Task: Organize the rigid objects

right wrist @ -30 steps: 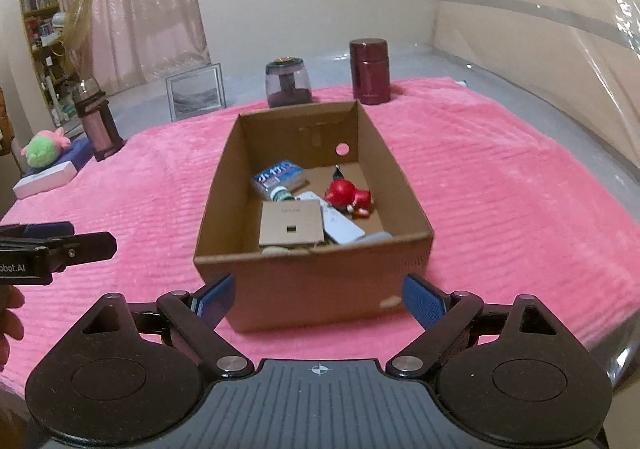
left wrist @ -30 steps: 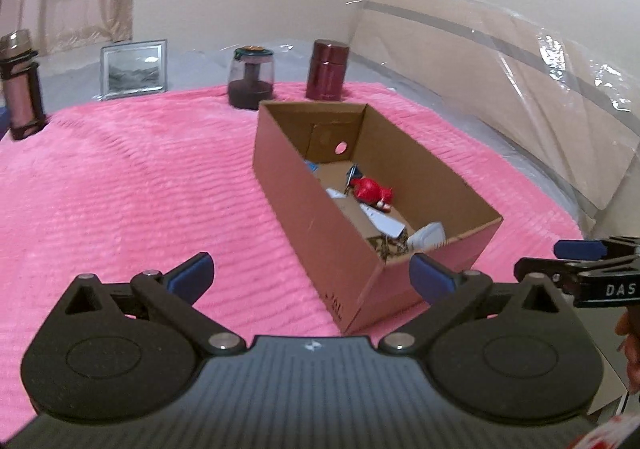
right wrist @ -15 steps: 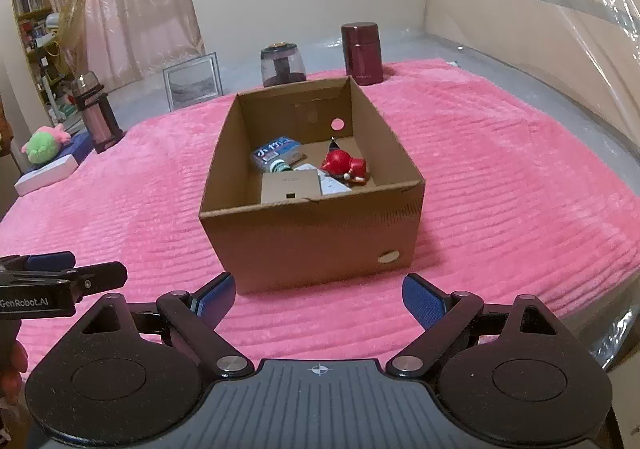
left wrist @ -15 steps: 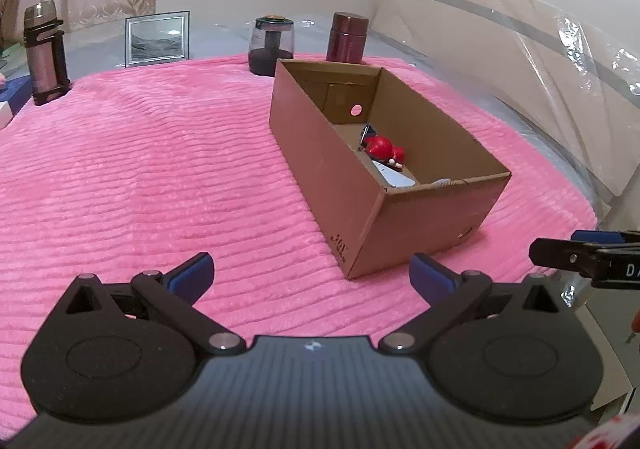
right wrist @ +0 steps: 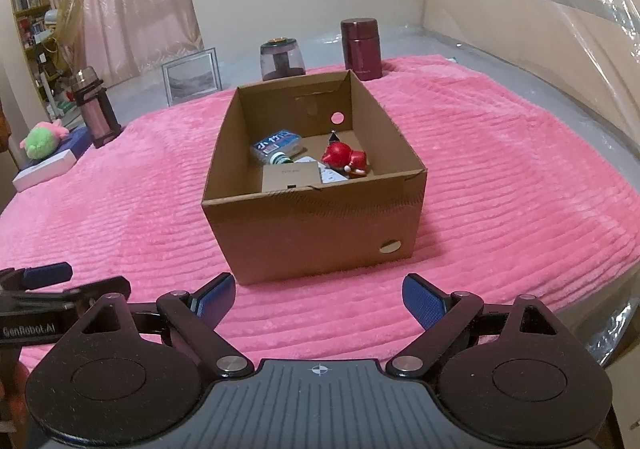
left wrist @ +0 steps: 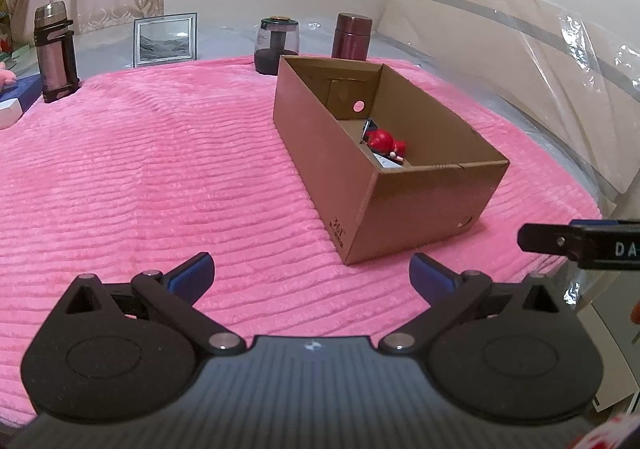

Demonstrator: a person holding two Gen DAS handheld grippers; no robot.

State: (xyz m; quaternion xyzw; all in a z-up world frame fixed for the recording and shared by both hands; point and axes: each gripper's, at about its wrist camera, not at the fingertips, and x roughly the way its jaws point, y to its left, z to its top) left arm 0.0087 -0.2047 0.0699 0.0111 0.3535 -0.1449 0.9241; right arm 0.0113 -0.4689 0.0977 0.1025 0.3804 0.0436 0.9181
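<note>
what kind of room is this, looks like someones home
Most likely a bedroom in a home: a pink blanket covers what looks like a plastic-wrapped bed, curtains hang at the back, and a bookshelf stands in the corner.

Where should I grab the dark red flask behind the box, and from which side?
Grip the dark red flask across its straight round body, below the lid. It stands upright on the blanket's far edge, so come in level. The cardboard box blocks the near side and the glass jar stands to its left, so the open right side looks safest. The right gripper is open and empty.
</note>
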